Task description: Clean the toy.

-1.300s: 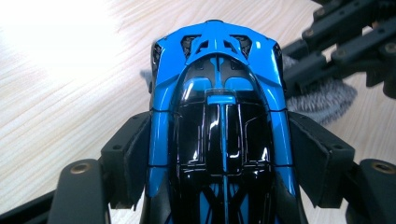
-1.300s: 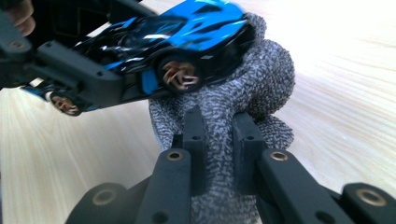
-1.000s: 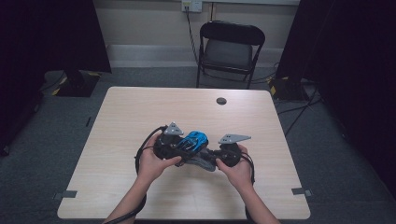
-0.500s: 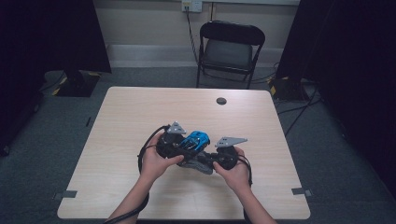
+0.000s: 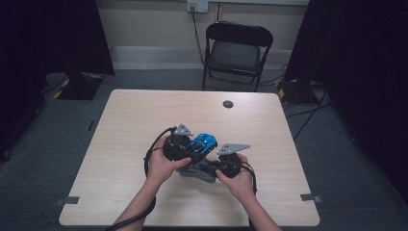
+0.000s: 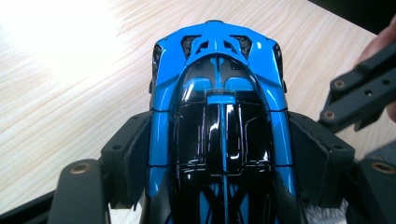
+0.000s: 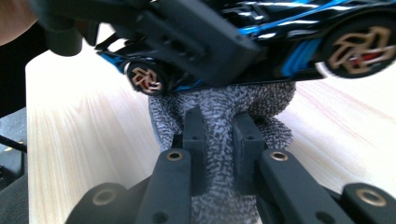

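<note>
A glossy blue and black toy car sits between the pads of my left gripper, which is shut on its sides. In the high view the car is held just above the middle of the table, with the left gripper on its left. My right gripper is shut on a bunched grey speckled cloth. The cloth presses up against the underside of the car, between its gold-spoked wheels. In the high view the right gripper points left under the car, with the cloth below it.
The light wooden table carries a small black round disc near its far edge. A black folding chair stands behind the table. Cables trail on the floor at right, and dark curtains flank both sides.
</note>
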Demonstrator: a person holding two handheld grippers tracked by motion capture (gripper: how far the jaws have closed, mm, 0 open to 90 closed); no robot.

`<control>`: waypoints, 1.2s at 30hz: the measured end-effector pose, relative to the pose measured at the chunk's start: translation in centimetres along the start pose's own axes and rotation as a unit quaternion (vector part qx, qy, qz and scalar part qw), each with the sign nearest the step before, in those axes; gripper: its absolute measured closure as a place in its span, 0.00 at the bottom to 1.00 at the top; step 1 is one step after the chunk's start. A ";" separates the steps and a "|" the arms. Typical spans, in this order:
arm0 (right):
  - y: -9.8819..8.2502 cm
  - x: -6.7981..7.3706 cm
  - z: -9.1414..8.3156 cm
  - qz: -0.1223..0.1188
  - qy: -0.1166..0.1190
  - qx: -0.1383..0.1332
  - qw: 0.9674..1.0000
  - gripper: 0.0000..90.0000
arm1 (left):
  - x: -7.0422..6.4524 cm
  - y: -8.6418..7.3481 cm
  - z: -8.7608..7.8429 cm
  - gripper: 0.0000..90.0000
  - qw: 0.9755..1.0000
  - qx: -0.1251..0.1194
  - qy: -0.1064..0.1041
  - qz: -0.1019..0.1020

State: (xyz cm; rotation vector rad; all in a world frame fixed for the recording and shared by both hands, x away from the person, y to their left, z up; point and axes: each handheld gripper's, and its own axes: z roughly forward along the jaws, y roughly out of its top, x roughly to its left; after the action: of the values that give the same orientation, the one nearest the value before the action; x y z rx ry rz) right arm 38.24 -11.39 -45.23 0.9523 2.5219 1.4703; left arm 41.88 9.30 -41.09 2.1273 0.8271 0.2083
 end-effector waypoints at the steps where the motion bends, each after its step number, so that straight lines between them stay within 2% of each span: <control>1: 0.0 0.0 0.1 -0.001 0.001 0.000 1.000 0.88 | 0.0 0.0 0.0 0.31 1.000 0.001 -0.001 0.000; 24: -0.2 1.7 1.7 -0.013 0.030 0.010 0.999 0.88 | 0.5 0.6 0.7 0.31 1.000 0.001 0.005 -0.009; 31: -0.2 2.2 2.1 -0.019 0.037 0.013 0.999 0.88 | 1.0 0.5 0.9 0.31 1.000 -0.003 0.006 -0.026; 36: -0.3 2.3 2.3 -0.019 0.044 0.014 0.999 0.88 | 1.3 0.5 1.0 0.31 0.999 -0.004 0.013 -0.029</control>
State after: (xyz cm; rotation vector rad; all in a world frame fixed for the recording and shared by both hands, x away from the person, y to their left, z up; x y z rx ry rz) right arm 37.06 -8.52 -46.16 0.8584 2.6130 1.5011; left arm 43.56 9.23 -41.51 2.0935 0.9006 0.2079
